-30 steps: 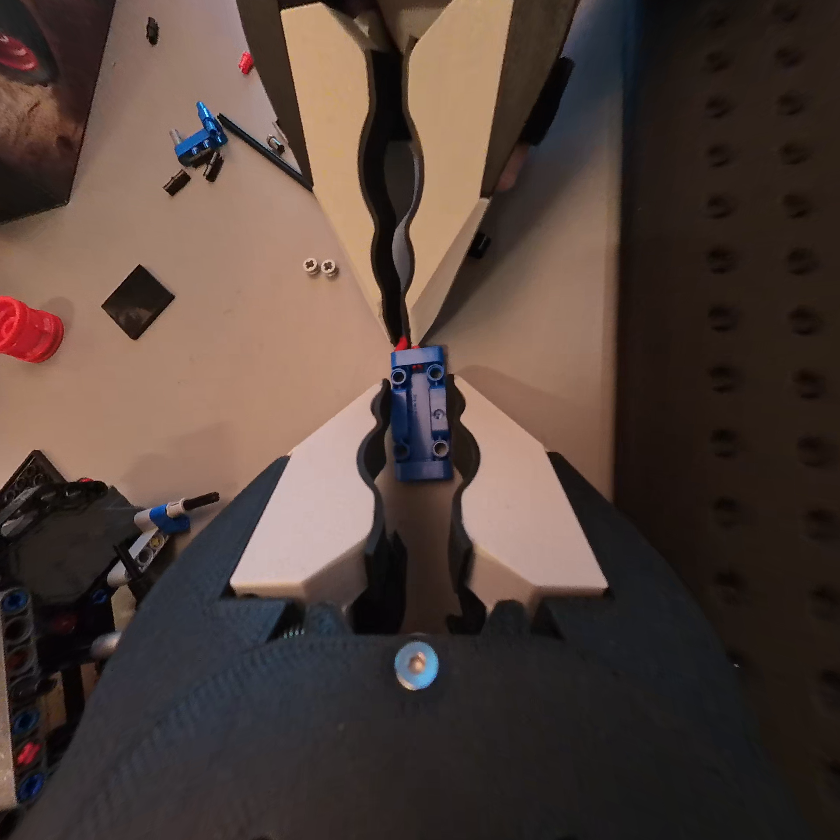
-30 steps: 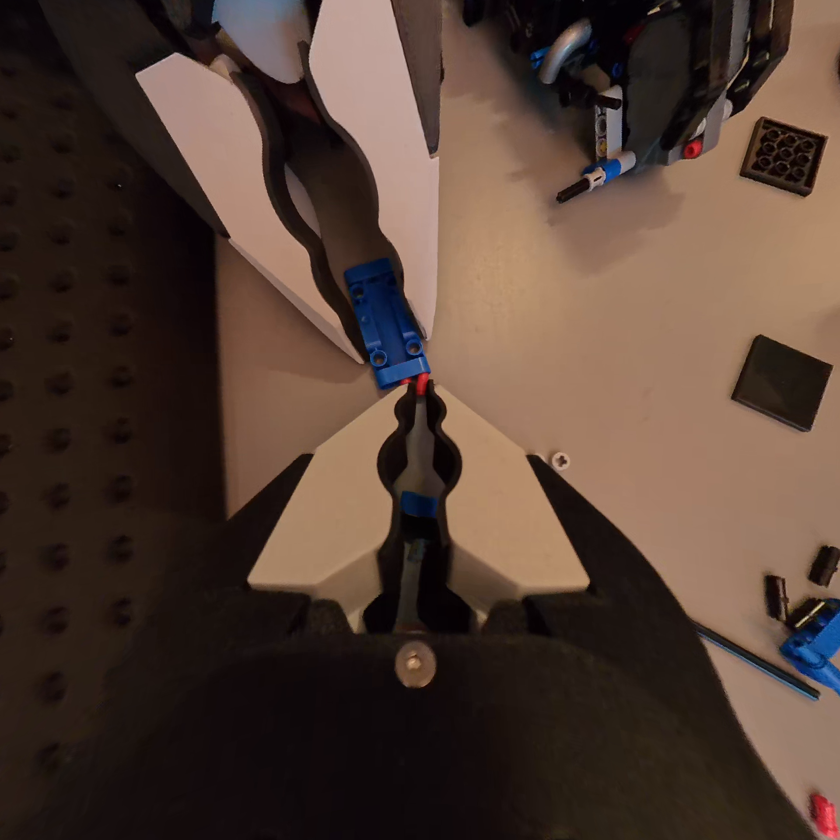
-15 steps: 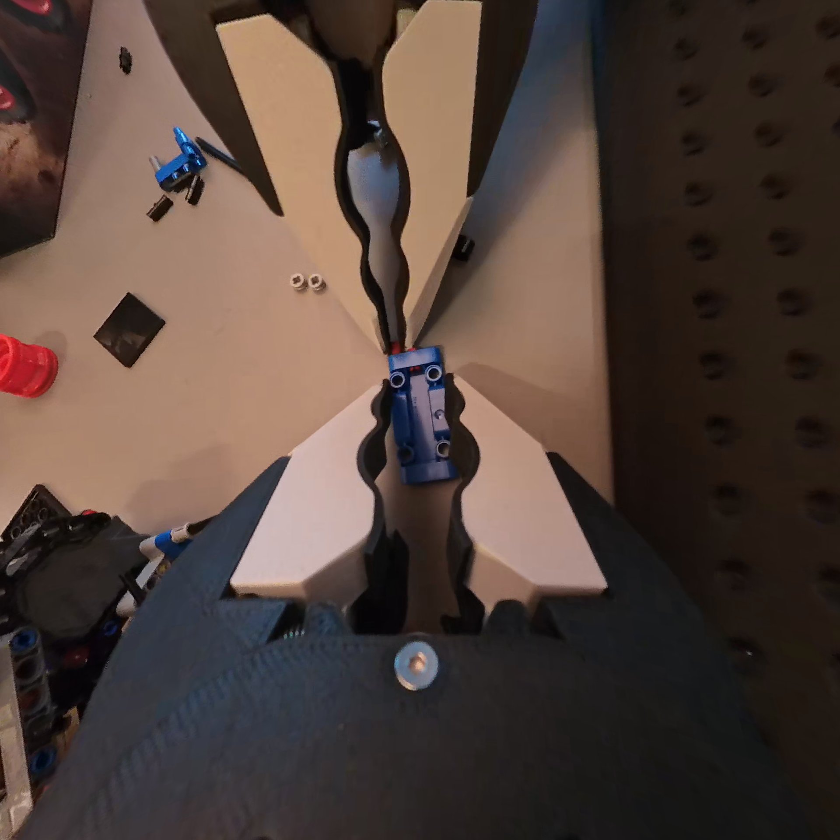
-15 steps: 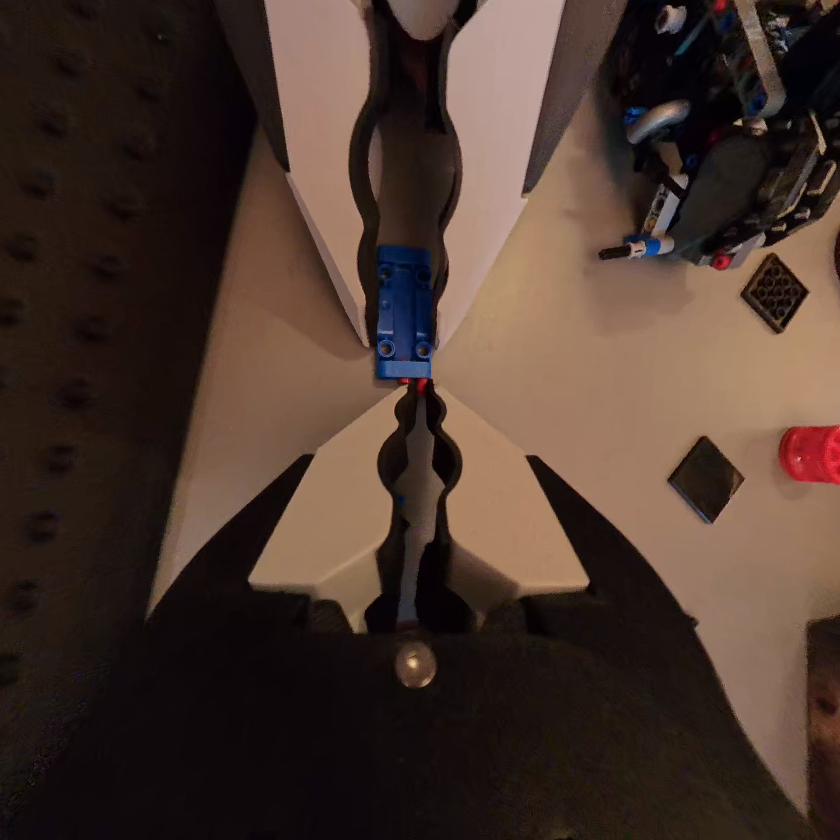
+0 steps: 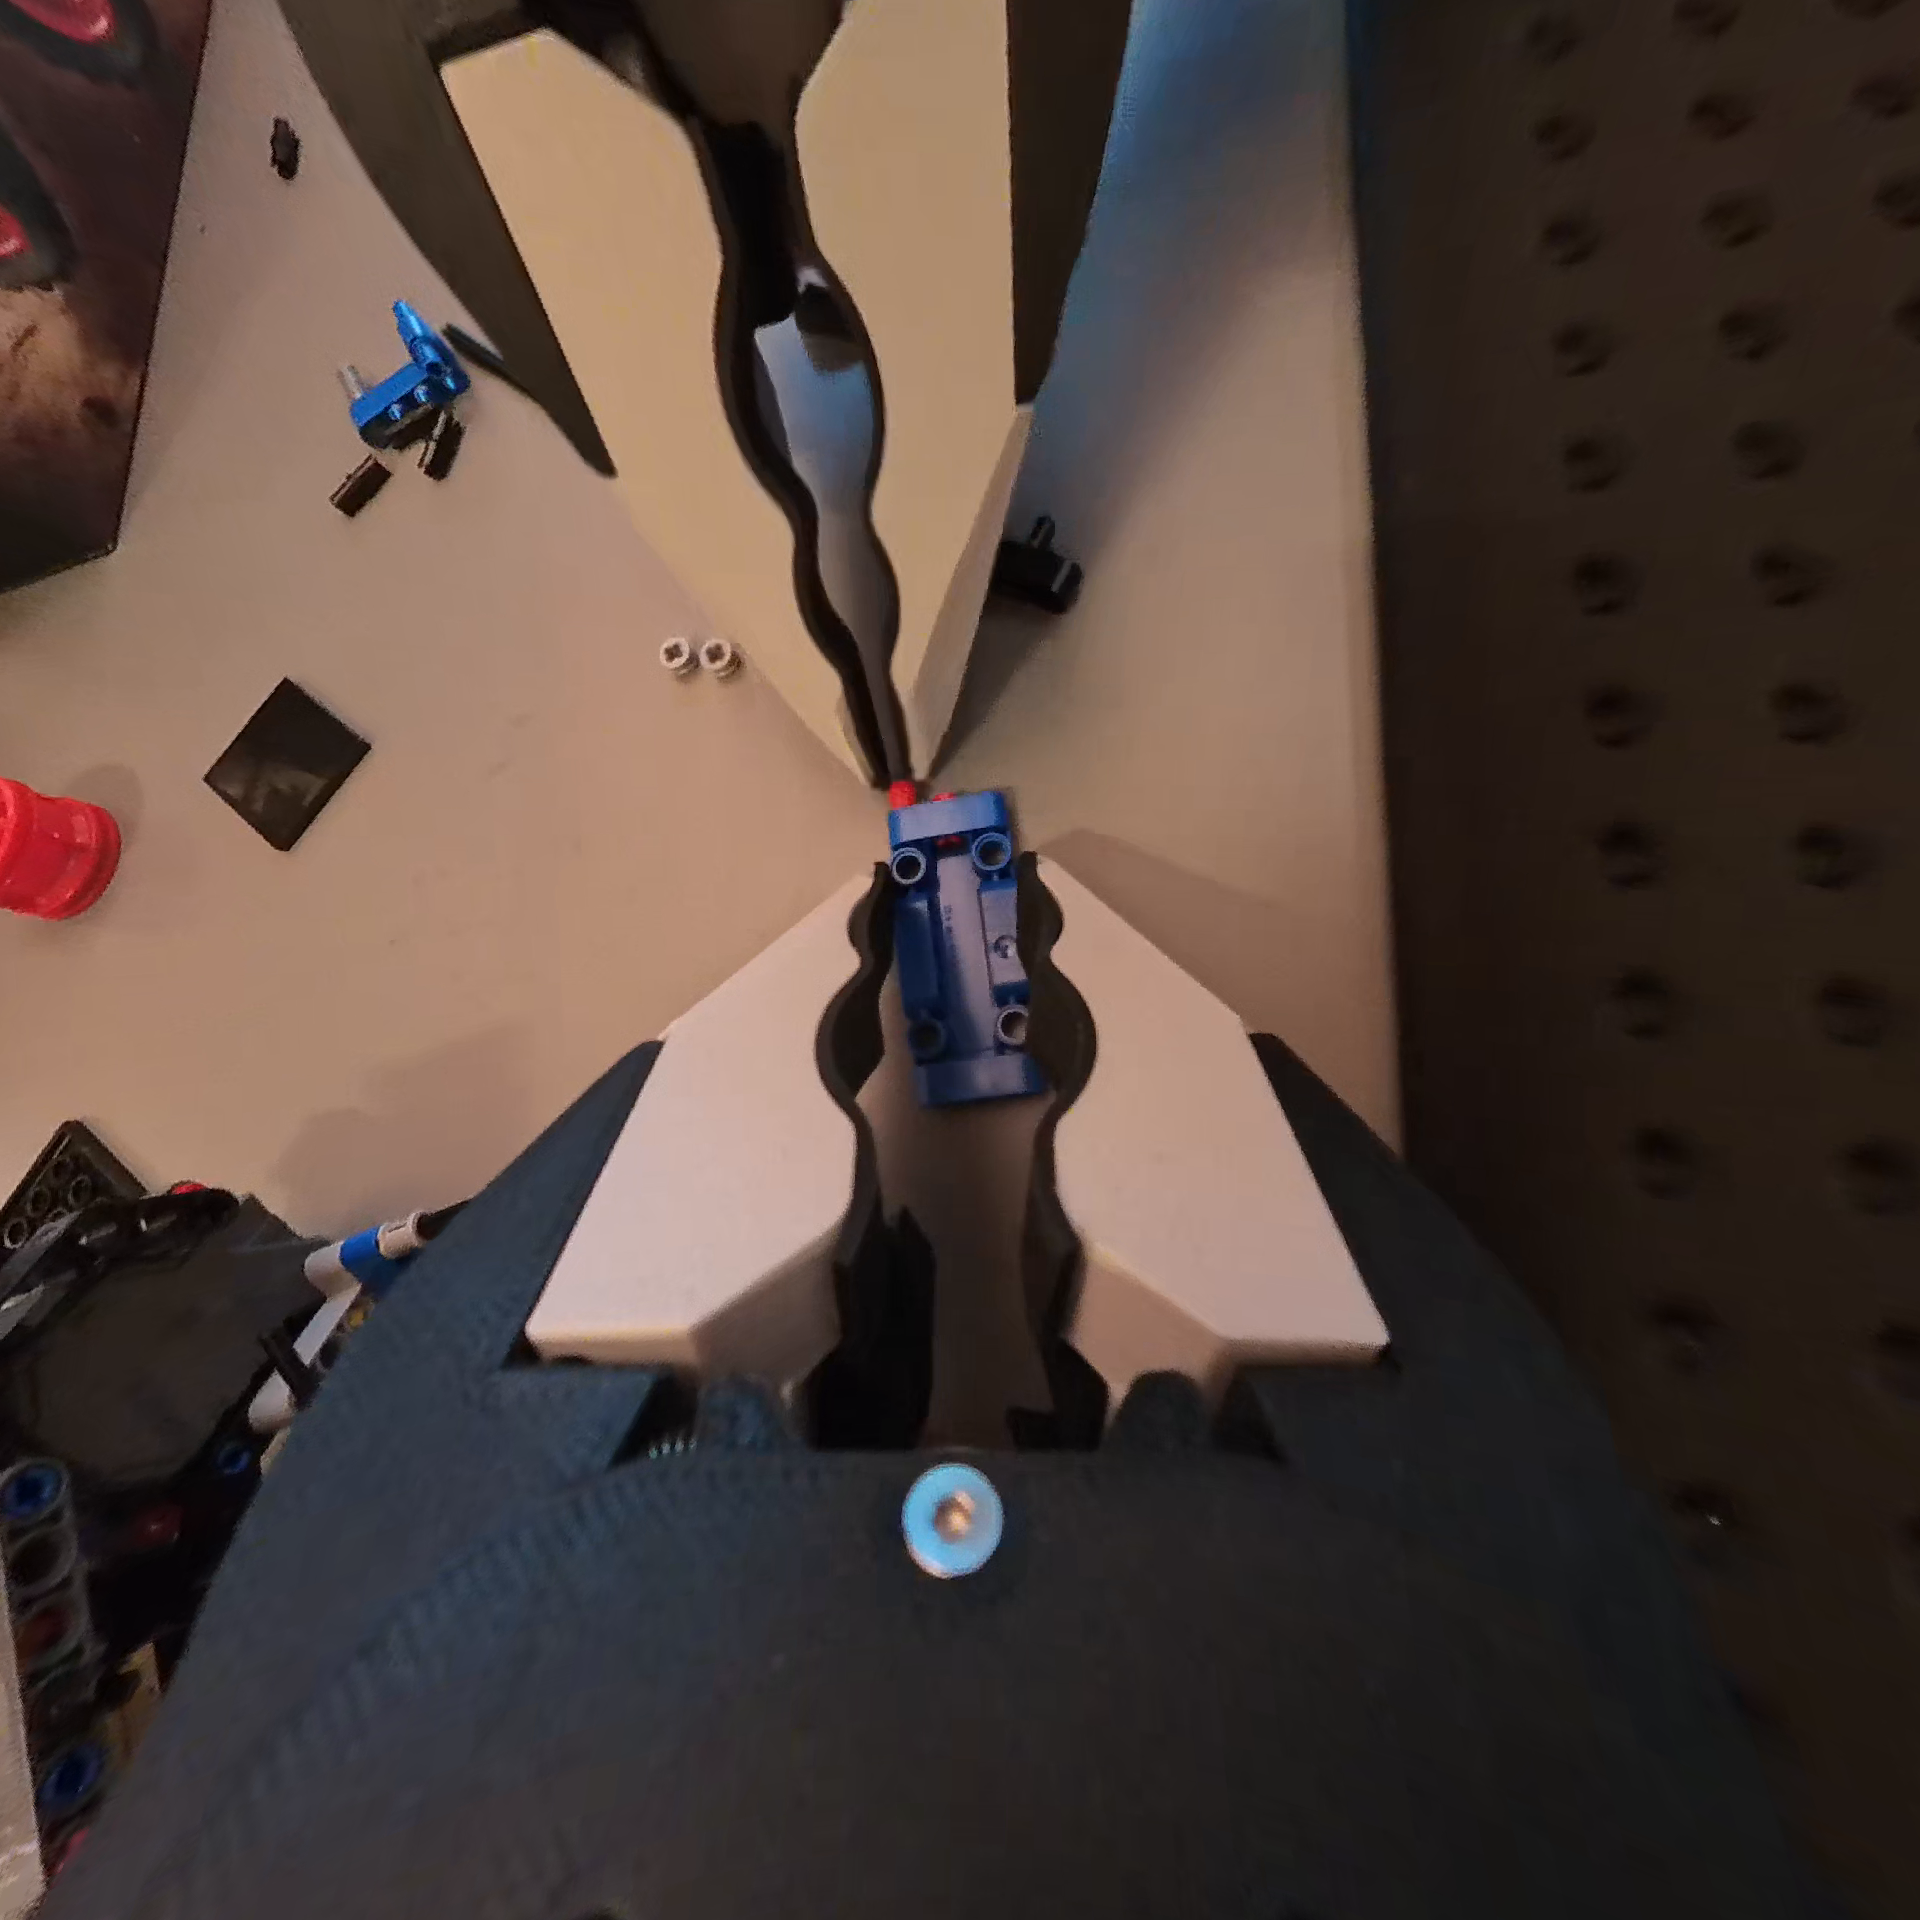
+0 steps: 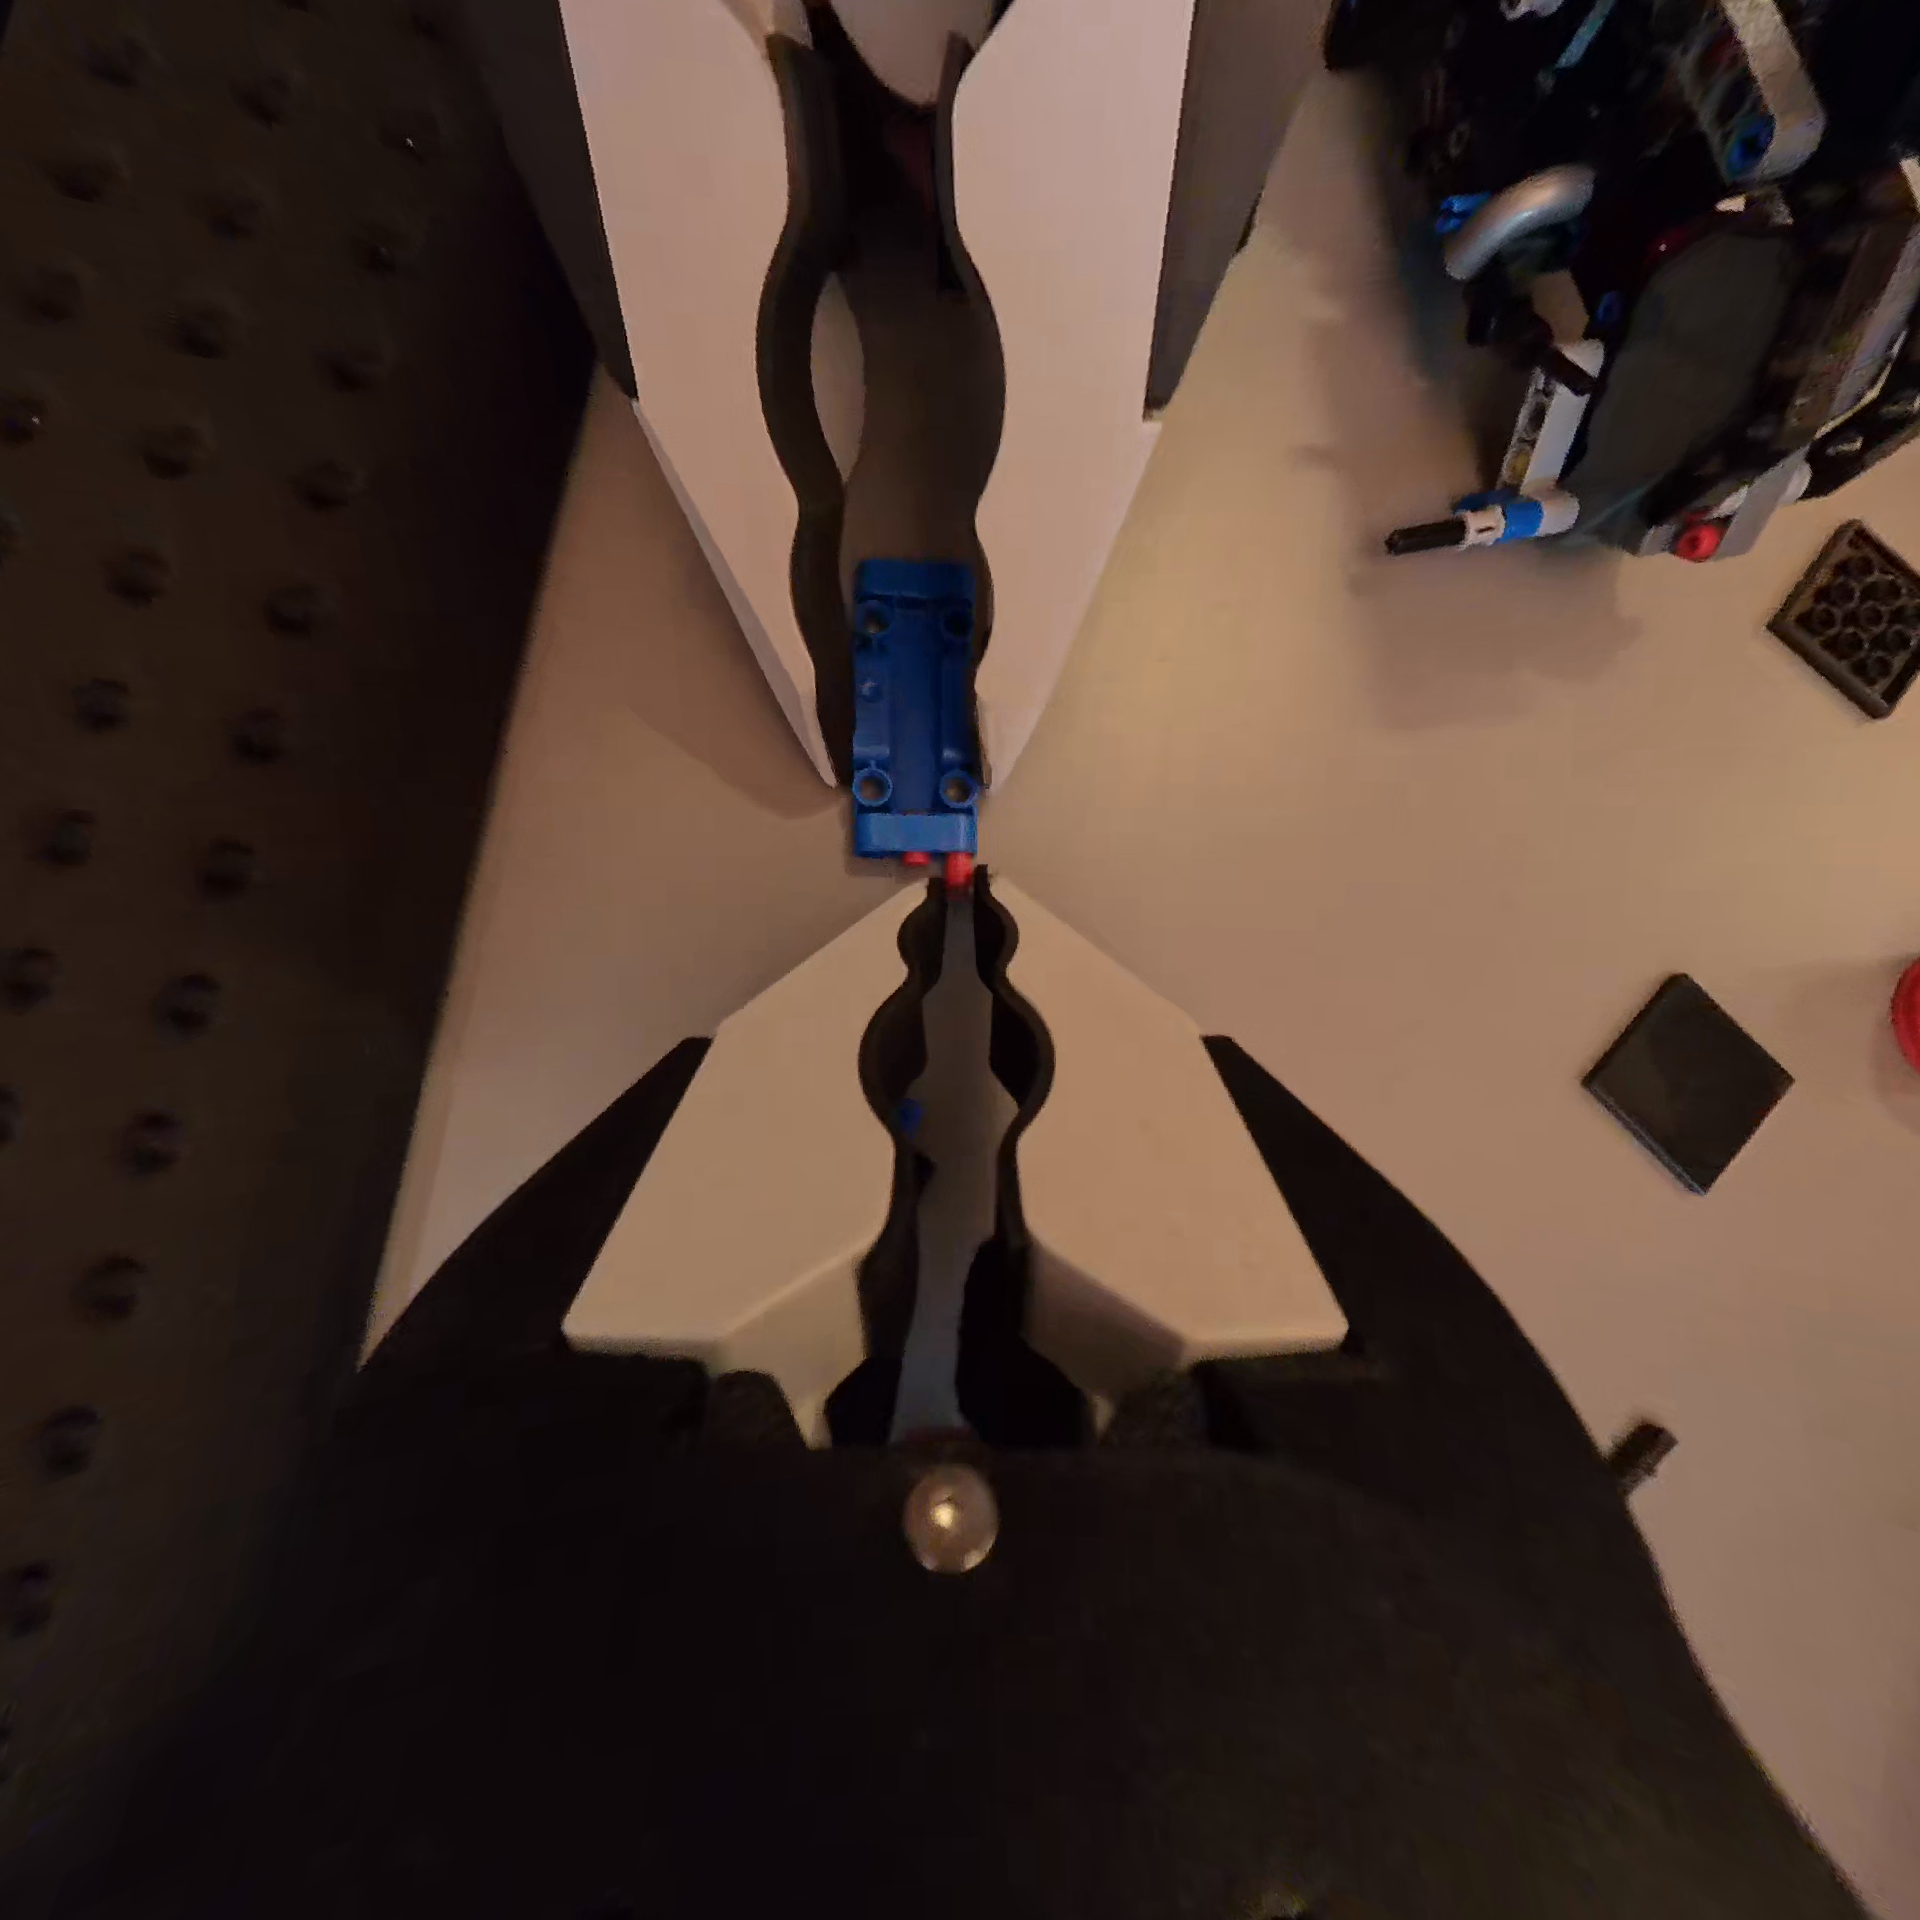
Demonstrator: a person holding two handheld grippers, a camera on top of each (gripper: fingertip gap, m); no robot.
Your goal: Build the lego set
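Observation:
My left gripper [image 5: 954, 868] is shut on a blue Technic block [image 5: 961, 951] with several pin holes, held above the table. The block also shows in the right wrist view [image 6: 914, 717], between the left gripper's fingers. My right gripper [image 6: 958, 888] is shut on a small red pin [image 6: 956, 871] and meets the block's end tip to tip. A second red pin [image 6: 914, 858] sticks out of the block's end beside it. In the left wrist view the held red pin [image 5: 902, 795] shows at the right gripper's tips [image 5: 906, 769].
A black and grey partly built model [image 6: 1704, 270] stands at one side, also in the left wrist view [image 5: 114, 1382]. Loose parts lie on the beige table [image 5: 436, 935]: black tile [image 5: 286, 762], red cylinder [image 5: 47, 847], blue connector [image 5: 405, 374], two grey bushes [image 5: 698, 657]. A dark studded mat [image 5: 1662, 831] borders the table. The grippers are tip to tip, or close to it.
The two grippers have lined up straight, tip to tip, after the left one stood at an angle. The red pin stays against the block's end. Both stay shut.

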